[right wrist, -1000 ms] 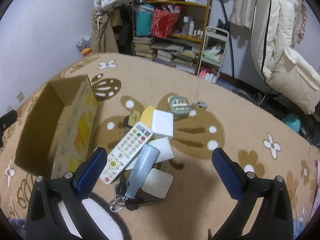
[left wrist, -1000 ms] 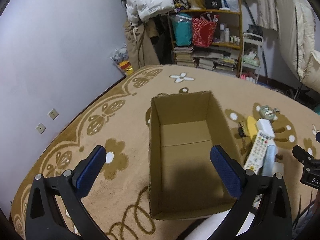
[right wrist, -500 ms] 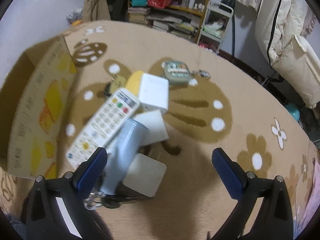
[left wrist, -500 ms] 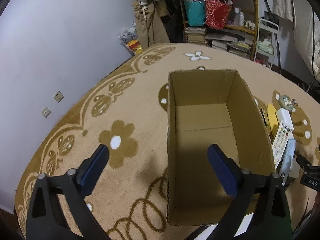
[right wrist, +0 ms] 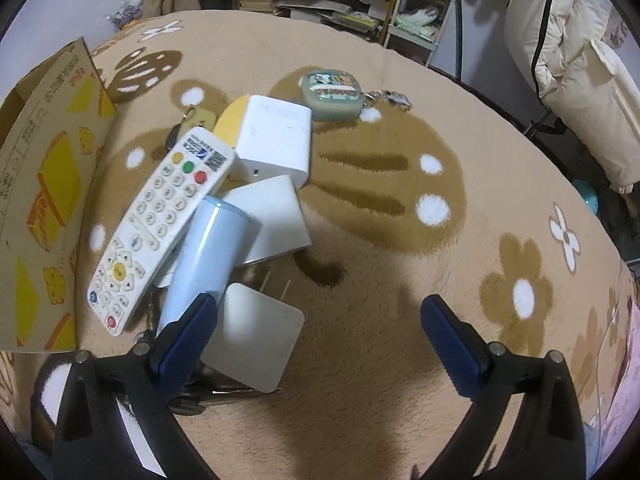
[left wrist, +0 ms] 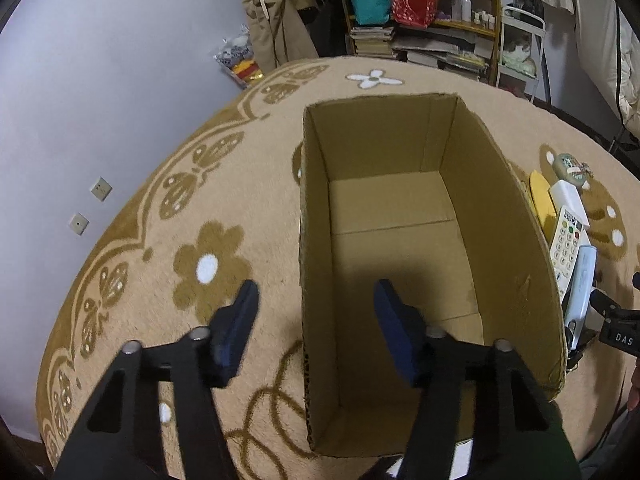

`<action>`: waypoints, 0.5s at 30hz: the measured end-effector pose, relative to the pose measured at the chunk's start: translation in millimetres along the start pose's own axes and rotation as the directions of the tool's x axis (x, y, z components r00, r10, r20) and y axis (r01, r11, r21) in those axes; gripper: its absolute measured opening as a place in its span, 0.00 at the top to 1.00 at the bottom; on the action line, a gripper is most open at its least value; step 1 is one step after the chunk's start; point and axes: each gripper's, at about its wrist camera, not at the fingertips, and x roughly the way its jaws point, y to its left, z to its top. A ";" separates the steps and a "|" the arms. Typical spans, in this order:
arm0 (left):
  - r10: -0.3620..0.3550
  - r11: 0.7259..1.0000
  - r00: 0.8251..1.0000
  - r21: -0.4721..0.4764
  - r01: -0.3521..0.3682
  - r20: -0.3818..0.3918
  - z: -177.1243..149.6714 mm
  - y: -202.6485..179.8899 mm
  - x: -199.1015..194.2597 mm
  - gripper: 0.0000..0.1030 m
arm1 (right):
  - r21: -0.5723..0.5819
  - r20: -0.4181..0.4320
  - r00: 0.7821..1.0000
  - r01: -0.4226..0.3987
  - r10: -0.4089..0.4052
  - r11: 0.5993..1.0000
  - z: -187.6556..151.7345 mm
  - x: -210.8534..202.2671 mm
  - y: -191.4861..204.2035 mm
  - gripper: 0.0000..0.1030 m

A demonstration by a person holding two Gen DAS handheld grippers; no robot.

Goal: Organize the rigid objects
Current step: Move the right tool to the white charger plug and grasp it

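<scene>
An open, empty cardboard box (left wrist: 516,216) stands on the patterned carpet. My left gripper (left wrist: 318,320) straddles the box's left wall near its front corner. Its jaws are closing and the pads are not touching the cardboard. To the right of the box lies a pile: a white remote (right wrist: 160,224), a pale blue cylinder (right wrist: 208,256), a white cube (right wrist: 276,140), a white charger block (right wrist: 272,216) and a white plug adapter (right wrist: 256,340). My right gripper (right wrist: 320,332) hangs open over the pile's near edge, its left finger (right wrist: 188,332) beside the adapter.
A green case with a keychain (right wrist: 332,90) and a yellow piece (right wrist: 230,120) lie behind the pile. Keys (right wrist: 192,396) lie under my left finger. A crowded shelf (left wrist: 420,20) and a white trolley (right wrist: 424,8) stand at the back. Pale bedding (right wrist: 580,100) fills the right side.
Both grippers have sunk toward the carpet and tilted down. The left jaws have narrowed and now span the box's left wall. The right gripper has come closer to the pile.
</scene>
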 end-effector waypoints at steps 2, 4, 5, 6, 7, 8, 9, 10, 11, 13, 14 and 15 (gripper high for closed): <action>-0.007 1.000 1.000 -0.007 0.007 -0.021 -0.9 1.3 4.2 0.59 | 0.024 -0.013 1.000 -0.020 0.020 1.000 -0.3 1.2 -3.2 0.00; -0.020 1.000 0.999 -0.019 0.020 -0.033 -1.7 3.1 7.4 0.67 | 0.045 -0.028 0.999 -0.038 0.040 0.998 -0.6 2.4 -4.7 0.04; -0.029 0.999 0.999 -0.024 0.028 -0.037 -2.2 4.3 8.5 0.70 | 0.051 -0.037 0.998 -0.041 0.043 0.998 -0.7 3.4 -4.5 0.06; -0.040 0.999 0.998 -0.031 0.038 -0.043 -2.5 5.6 9.8 0.74 | 0.050 -0.046 0.998 -0.045 0.047 0.998 -1.5 4.3 -3.4 0.08; -0.046 0.998 0.998 -0.035 0.044 -0.045 -2.9 5.6 10.3 0.75 | 0.048 -0.050 0.997 -0.052 0.054 0.997 -2.2 4.9 -2.3 0.10; -0.054 0.998 0.997 -0.040 0.052 -0.047 -3.1 6.1 10.8 0.75 | 0.048 -0.053 0.997 -0.059 0.061 0.997 -2.7 5.2 -1.5 0.10; -0.054 0.998 0.997 -0.046 0.052 -0.048 -2.8 5.8 11.5 0.75 | 0.048 -0.053 0.996 -0.064 0.067 0.997 -3.2 5.0 -0.7 0.10; -0.051 0.998 0.998 -0.048 0.049 -0.049 -2.9 5.7 12.0 0.75 | 0.046 -0.052 0.996 -0.070 0.073 0.996 -3.3 4.8 0.8 0.10; -0.045 0.998 0.998 -0.050 0.043 -0.052 -2.7 5.7 12.8 0.75 | 0.041 -0.051 0.996 -0.075 0.077 0.996 -3.5 4.8 2.5 0.10; -0.035 0.998 0.998 -0.052 0.032 -0.057 -2.3 6.1 14.3 0.75 | 0.038 -0.052 0.995 -0.088 0.090 0.995 -3.8 5.4 5.7 0.13; -0.031 0.998 0.998 -0.053 0.028 -0.058 -2.3 6.6 14.8 0.75 | 0.042 -0.059 0.993 -0.098 0.101 0.994 -3.9 6.5 7.1 0.15; -0.029 0.998 0.998 -0.054 0.026 -0.058 -2.3 7.1 15.3 0.75 | 0.044 -0.069 0.992 -0.108 0.110 0.993 -4.2 8.3 9.1 0.18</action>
